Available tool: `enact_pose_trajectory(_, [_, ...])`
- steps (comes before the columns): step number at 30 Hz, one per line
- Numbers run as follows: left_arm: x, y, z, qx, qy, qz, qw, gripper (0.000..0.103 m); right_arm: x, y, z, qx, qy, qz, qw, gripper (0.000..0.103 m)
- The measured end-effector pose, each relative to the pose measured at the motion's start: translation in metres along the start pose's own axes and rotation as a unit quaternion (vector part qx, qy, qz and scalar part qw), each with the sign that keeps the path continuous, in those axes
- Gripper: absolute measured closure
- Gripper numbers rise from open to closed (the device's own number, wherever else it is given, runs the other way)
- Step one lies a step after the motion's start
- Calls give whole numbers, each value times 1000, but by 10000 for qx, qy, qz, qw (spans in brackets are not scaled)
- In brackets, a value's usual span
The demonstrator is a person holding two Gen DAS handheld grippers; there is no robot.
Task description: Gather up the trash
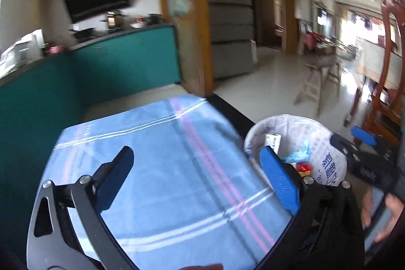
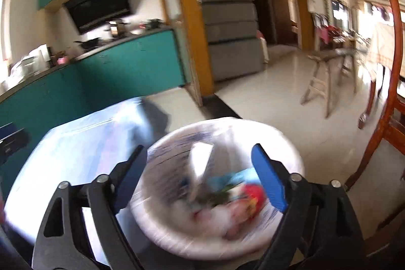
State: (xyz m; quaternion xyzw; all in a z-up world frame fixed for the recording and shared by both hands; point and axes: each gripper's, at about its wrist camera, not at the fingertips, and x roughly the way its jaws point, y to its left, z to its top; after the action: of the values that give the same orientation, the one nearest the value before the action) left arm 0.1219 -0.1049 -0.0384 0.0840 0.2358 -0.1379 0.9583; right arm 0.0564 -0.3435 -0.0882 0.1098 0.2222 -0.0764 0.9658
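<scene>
A bin lined with a white plastic bag [image 1: 329, 163] stands beside the table, right of a blue checked cloth [image 1: 164, 168]. Inside lie a white card [image 1: 273, 141], a crumpled blue scrap [image 1: 298, 154] and a red wrapper [image 1: 302, 167]. My left gripper [image 1: 196, 151] is open above the cloth with nothing between its fingers. In the right wrist view my right gripper [image 2: 200, 151] hangs open over the blurred bin [image 2: 286, 141], with nothing held. The trash [image 2: 250, 196] lies below it. The right gripper [image 1: 362, 141] also shows beyond the bin in the left wrist view.
A teal kitchen counter [image 1: 114, 62] runs along the left, with a grey fridge [image 1: 230, 24] behind a wooden post. A red-brown wooden chair [image 2: 389, 118] stands close on the right. A pale wooden stool [image 2: 326, 77] is on the tiled floor. A hand [image 1: 393, 206] shows at lower right.
</scene>
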Motion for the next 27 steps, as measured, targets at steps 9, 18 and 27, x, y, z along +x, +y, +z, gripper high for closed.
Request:
enact_pose_trajectory(9, [-91, 26, -16, -341, -247, 607, 9973, 4, -102, 80, 17, -1065, -695, -480, 9907, 4])
enact_pose_trajectory(18, [-151, 34, -27, -285, -427, 811, 9954, 3, -135, 94, 12, -1003, -600, -742, 9904, 3])
enact_pose_trajectory(27, [-167, 40, -35, -374, -464, 822, 9948, 3, -160, 104, 7, -1016, -618, -886, 9889, 3])
